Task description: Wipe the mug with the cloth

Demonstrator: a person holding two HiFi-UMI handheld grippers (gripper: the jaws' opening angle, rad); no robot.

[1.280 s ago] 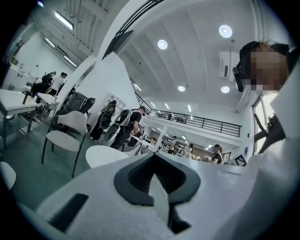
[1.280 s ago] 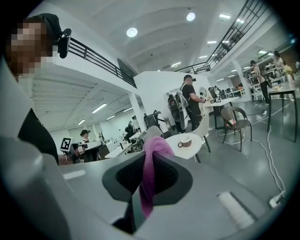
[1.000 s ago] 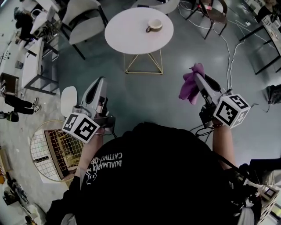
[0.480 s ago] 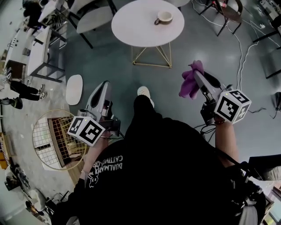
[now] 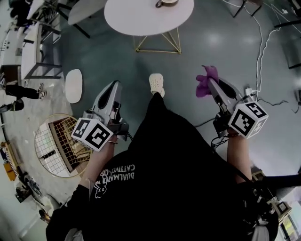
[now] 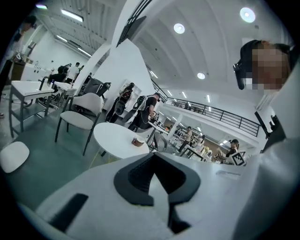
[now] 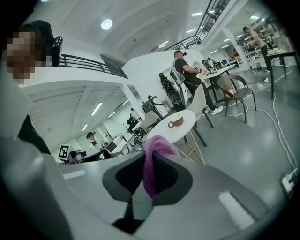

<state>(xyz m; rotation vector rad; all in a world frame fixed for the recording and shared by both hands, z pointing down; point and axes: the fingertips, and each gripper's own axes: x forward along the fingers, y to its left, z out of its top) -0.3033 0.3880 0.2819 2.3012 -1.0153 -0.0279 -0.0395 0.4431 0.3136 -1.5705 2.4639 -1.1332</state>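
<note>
Right gripper (image 5: 210, 82) pinches purple cloth (image 5: 205, 85); the cloth runs lengthwise along the jaws and bunches past the tips. Left gripper (image 5: 114, 87) is pressed together, with nothing in it. Mug (image 5: 165, 3) stands upright on round white table (image 5: 141, 21), well ahead, handle leftward, contents unseen. Pale shoe (image 5: 156, 84) lies between. Floor cable (image 5: 258, 52) at right.

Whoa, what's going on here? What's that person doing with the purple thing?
A person in a black top holds a gripper in each hand. The right gripper has its jaws shut on a purple cloth. The left gripper is shut too, with nothing in it. The mug sits on the round white table ahead, apart from both grippers, so the wiping has not begun yet.
</note>
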